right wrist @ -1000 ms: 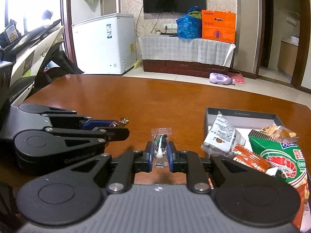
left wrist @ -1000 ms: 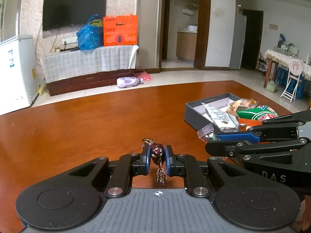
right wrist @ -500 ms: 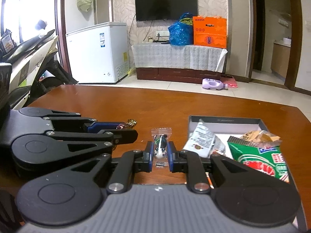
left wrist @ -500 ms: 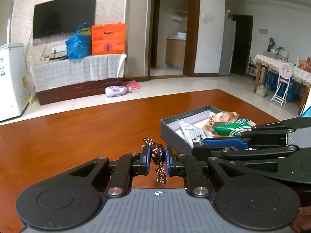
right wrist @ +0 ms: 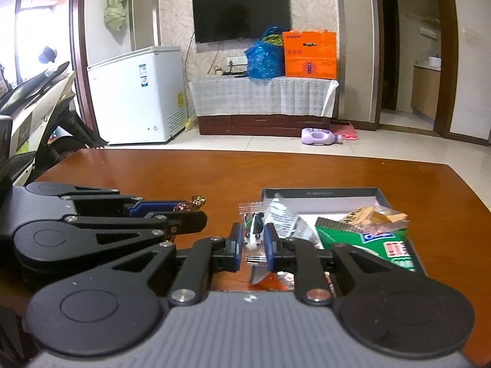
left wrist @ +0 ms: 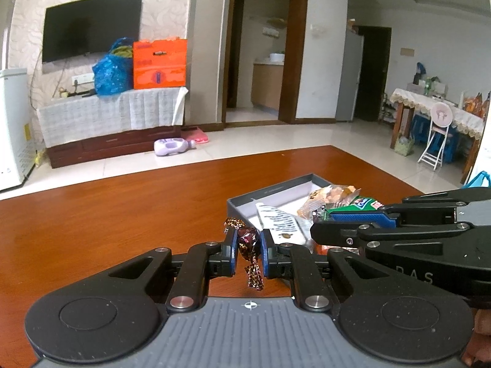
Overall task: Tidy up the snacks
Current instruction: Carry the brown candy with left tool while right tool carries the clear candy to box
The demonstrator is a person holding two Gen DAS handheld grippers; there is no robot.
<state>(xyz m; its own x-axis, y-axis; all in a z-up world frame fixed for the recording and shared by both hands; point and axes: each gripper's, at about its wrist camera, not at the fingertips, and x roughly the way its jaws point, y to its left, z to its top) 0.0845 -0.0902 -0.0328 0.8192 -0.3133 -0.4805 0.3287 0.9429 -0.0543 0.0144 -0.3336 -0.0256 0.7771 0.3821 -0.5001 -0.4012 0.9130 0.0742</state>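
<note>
My left gripper is shut on a brown foil-wrapped candy, held above the wooden table just left of a grey box. My right gripper is shut on a small clear-wrapped panda candy, held over the box's near left corner. The box holds a white sachet, a green snack bag, a clear biscuit pack and an orange packet. The left gripper also shows in the right wrist view, the right gripper in the left wrist view.
The brown wooden table stretches left and ahead of the box. Beyond its far edge are a tiled floor, a TV stand and a white freezer. A scooter stands off the table's left side.
Both grippers have swung right towards the box, each still holding its candy. The box now lies closer and more in front of the left gripper.
</note>
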